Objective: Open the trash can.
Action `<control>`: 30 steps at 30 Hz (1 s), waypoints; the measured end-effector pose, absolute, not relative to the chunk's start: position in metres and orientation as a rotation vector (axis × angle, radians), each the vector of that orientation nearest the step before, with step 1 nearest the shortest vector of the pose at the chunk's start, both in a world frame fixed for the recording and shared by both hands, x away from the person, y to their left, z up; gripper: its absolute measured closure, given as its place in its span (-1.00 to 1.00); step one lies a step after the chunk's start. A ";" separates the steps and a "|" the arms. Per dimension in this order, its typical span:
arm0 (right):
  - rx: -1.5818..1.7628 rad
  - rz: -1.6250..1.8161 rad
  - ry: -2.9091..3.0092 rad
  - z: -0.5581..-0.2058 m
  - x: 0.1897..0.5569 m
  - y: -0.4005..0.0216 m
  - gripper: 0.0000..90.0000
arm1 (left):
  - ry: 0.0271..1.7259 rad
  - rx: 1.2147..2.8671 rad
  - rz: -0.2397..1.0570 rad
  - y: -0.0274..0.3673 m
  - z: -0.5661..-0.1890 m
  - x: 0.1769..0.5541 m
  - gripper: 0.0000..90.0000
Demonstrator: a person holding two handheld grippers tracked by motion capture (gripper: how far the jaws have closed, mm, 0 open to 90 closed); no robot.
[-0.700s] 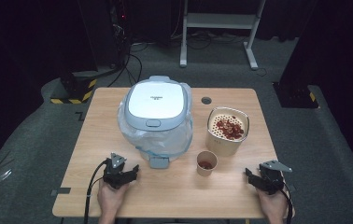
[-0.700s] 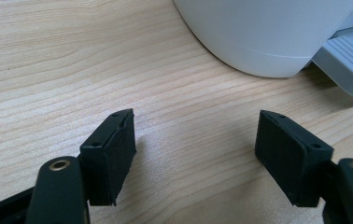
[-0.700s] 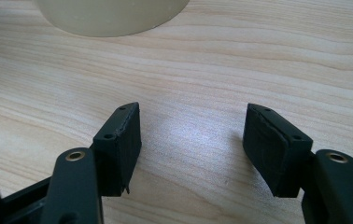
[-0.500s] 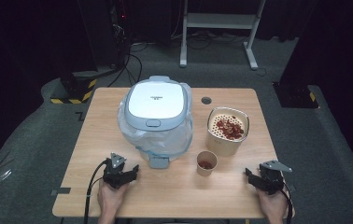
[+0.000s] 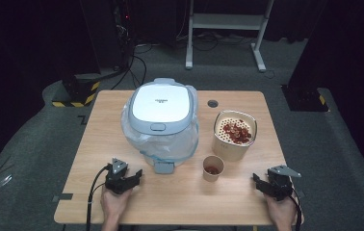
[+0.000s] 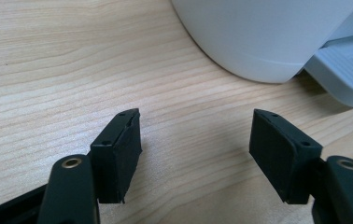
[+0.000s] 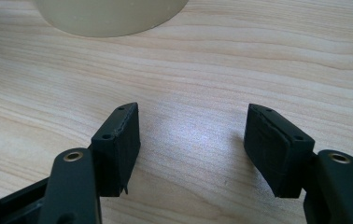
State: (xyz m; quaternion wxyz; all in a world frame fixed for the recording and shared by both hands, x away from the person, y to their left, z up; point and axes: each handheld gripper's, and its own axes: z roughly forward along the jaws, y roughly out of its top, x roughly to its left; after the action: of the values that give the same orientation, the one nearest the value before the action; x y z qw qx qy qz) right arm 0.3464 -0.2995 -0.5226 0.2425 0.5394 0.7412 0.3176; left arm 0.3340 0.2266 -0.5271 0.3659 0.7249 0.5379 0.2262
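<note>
Left gripper (image 5: 133,176) rests on the counter (image 5: 98,144) near its front edge, jaws released and spread, nothing between them; the left gripper view shows bare wood between the pads (image 6: 118,154). Just ahead of it stands the rice cooker (image 5: 161,120), lid closed, wrapped in a clear plastic bag (image 5: 136,137), with its grey latch tab (image 5: 163,167) projecting at the front.

Right gripper (image 5: 262,184) rests near the front right corner, jaws likewise released and holding nothing. Ahead of it stands a cream container (image 5: 234,134) with red pieces (image 5: 236,132) on its perforated top. A small paper cup (image 5: 213,168) with red pieces inside stands just beside that container, between the two grippers and well apart from both.
</note>
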 end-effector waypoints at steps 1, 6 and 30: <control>1.474 0.867 2.026 -0.523 0.346 -0.299 -0.20 | 1.375 1.858 0.575 0.227 -0.527 0.333 -0.22; 1.476 0.867 2.024 -0.523 0.347 -0.300 -0.20 | 1.329 1.835 0.553 0.227 -0.523 0.329 -0.19; 1.485 0.867 2.019 -0.523 0.347 -0.299 -0.21 | 1.176 1.875 0.500 0.203 -0.506 0.327 -0.17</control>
State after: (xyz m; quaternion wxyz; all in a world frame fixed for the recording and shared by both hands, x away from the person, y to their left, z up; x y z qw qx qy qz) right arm 0.3470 -0.2995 -0.5226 0.2422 0.5432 0.7387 0.3171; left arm 0.3274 0.2035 -0.5058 0.4226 0.7491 0.4696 0.1995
